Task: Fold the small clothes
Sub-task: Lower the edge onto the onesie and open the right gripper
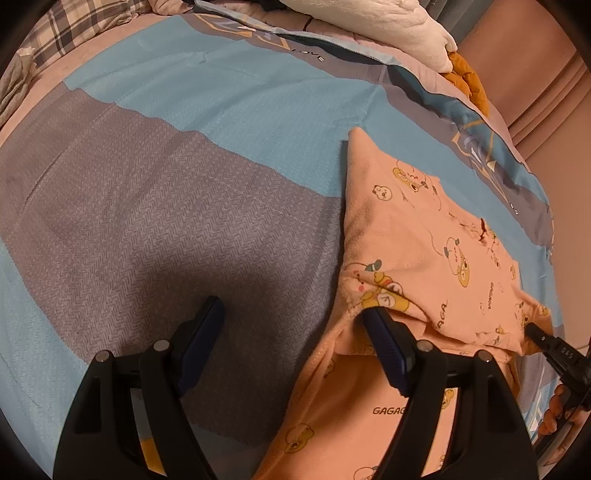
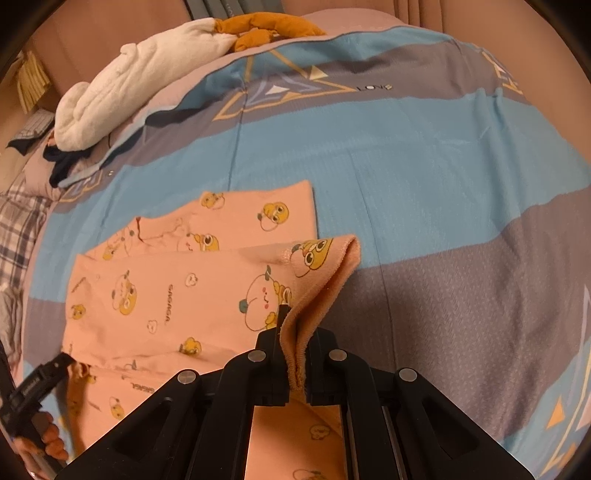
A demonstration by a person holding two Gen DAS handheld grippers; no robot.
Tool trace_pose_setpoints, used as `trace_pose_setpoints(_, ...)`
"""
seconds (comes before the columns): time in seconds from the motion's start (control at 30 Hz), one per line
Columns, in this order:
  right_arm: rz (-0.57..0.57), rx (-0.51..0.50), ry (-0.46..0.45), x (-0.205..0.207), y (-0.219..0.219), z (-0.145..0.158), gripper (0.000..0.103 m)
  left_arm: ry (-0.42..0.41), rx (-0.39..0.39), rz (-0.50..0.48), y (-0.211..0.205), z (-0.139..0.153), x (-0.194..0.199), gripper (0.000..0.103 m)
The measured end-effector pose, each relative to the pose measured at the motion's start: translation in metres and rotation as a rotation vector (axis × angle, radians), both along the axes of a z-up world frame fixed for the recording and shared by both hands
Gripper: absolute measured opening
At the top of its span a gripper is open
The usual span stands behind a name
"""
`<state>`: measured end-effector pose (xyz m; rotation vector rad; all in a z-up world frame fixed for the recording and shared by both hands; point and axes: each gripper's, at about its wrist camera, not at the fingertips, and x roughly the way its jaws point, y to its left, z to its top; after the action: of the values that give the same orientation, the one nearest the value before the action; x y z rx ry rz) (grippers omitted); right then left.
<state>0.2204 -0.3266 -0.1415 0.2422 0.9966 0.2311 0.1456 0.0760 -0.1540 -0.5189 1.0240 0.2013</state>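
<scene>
Right wrist | right hand-held gripper clamps soft peach garment hem | left hand-held gripper apart

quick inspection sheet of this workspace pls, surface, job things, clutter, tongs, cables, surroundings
surface: bed with a blue and grey striped cover.
job's things: pink printed garment spread flat on the cover, one edge lifted.
clutter: white plush item and orange fabric at the far edge; plaid cloth beyond the cover.
tongs: left tongs open, one finger on the garment's edge, the other over the bare cover; right tongs shut on the lifted pink edge.
cables: nothing seen.
surroundings: pinkish wall behind the bed.
</scene>
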Motion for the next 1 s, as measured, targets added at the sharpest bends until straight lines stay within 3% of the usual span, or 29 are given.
trace_pose_setpoints(0.53,-0.007,-0.001,0.035,0.002,-0.001,-0.012,0.006,0.001,-0.026,0.006,0.003,0.0,0.002,0.078)
trace_pose_setpoints(1.0,-0.022,-0.069,0.072,0.011,0.006,-0.019,0.006,-0.016,-0.081,0.0,0.01,0.0,0.0,0.078)
